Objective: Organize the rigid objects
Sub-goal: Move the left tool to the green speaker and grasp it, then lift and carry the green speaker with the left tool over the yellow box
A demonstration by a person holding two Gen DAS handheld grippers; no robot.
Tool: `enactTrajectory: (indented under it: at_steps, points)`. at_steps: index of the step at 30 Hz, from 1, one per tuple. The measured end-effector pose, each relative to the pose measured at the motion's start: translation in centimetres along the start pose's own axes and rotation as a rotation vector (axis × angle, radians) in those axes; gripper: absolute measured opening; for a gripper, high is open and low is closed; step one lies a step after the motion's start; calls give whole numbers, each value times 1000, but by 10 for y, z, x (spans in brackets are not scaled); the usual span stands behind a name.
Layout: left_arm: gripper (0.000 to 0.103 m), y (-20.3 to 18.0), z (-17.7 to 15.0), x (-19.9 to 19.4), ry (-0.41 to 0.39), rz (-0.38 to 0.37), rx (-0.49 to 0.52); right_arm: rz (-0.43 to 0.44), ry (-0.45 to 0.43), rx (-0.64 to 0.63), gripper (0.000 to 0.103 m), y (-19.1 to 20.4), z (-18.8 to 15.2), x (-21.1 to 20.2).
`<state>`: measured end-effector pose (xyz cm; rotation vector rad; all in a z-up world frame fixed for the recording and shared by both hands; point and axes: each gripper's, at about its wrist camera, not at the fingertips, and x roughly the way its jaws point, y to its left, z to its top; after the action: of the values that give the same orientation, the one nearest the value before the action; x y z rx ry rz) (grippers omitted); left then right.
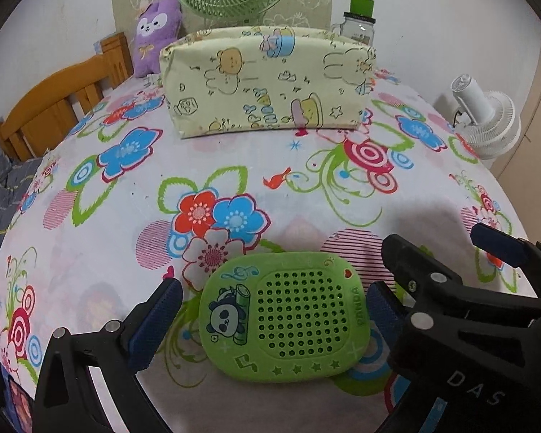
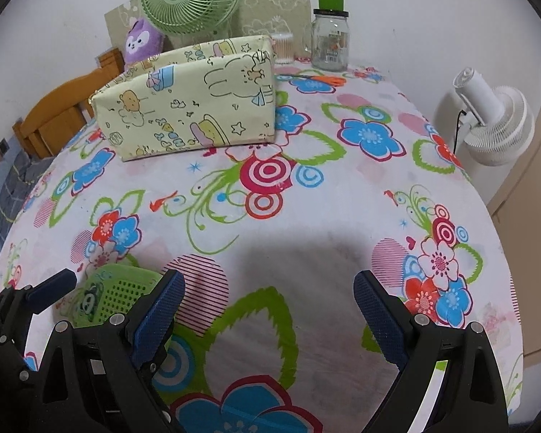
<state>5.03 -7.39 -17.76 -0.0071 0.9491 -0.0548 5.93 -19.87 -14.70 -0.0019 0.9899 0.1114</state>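
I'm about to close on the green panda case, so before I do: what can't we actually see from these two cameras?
- Left wrist view: whether the left gripper fingers touch the flat green perforated panda case is unclear.
- Right wrist view: the case is mostly hidden behind the right gripper's left finger.
- Both views: the inside of the pale yellow cartoon-print fabric bin is hidden by its front wall.

Right view: black tongs hide most of the green panda case (image 2: pixel 121 294).

Bright even indoor light, sharp focus — soft central shadow, fisheye-bowed, dark-vignetted edges
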Motion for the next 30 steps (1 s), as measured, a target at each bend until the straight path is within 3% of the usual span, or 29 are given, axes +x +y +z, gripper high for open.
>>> enactTrajectory:
  at_steps: [10,13,30]
  points:
    - [102,-8,-3,7,9,20,-9,3,18,3,96,-3,-2,9]
    - [96,-8,-4,5,-4,36,-34,3,21,10,96,-5,-2,10]
    - [95,-9,3,-3,-29,39,-10,14,-1,5,96,-1,6,4]
